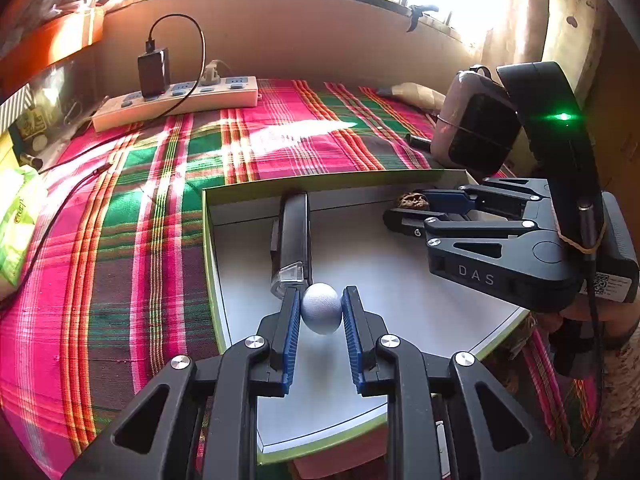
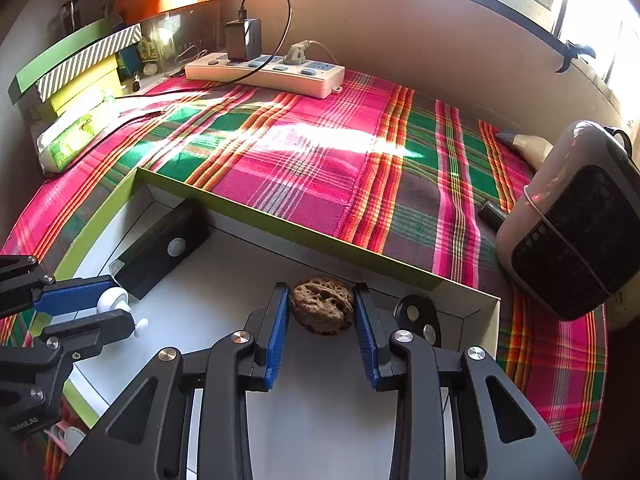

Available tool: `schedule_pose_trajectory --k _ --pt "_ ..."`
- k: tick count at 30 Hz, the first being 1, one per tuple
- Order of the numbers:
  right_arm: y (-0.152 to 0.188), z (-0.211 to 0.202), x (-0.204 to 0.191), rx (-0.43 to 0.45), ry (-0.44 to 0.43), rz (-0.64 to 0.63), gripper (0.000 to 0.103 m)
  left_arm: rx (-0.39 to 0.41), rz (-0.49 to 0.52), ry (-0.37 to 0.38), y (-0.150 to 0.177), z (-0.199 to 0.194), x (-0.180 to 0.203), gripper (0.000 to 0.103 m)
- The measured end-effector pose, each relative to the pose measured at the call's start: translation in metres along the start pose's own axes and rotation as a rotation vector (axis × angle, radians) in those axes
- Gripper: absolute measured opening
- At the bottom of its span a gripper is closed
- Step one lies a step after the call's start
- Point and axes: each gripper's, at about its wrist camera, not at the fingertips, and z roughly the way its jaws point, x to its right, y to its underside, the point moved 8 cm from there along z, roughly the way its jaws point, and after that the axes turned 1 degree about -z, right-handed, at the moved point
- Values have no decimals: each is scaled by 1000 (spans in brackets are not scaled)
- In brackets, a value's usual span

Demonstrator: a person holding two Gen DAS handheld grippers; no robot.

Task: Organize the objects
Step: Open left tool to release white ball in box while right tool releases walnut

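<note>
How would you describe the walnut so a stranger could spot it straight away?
Find the green-rimmed box on the plaid cloth. Near its far wall, the right gripper pinches the walnut. It alone is brown and wrinkled; the ball is smooth and pale.

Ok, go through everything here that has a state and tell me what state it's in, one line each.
left gripper: fingers shut on the grey ball, inside the box.
right gripper: fingers shut on the walnut, inside the box.
green-rimmed box: open, no lid on it.
black flashlight: lying flat in the box.
power strip: black charger plugged in.
</note>
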Motion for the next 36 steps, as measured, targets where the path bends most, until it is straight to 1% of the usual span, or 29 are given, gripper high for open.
schedule_pose_trajectory --k 14,16,18,25,27,32,36 --pt "0 2 1 -11 14 6 33 -1 3 -9 0 0 0 21" --pt "1 2 1 -9 13 5 37 -1 1 -7 0 0 0 21" --pt "0 1 1 -3 13 12 48 -1 2 -8 0 0 0 22" --pt "-1 -2 3 8 23 17 51 2 2 -4 0 0 1 26" --pt "-1 -3 2 10 21 21 59 1 1 -1 0 -1 2 27" --pt "0 -9 2 24 25 22 60 -3 17 8 2 -3 7 36" --pt "2 -14 0 28 30 20 60 5 15 -2 3 -7 5 37"
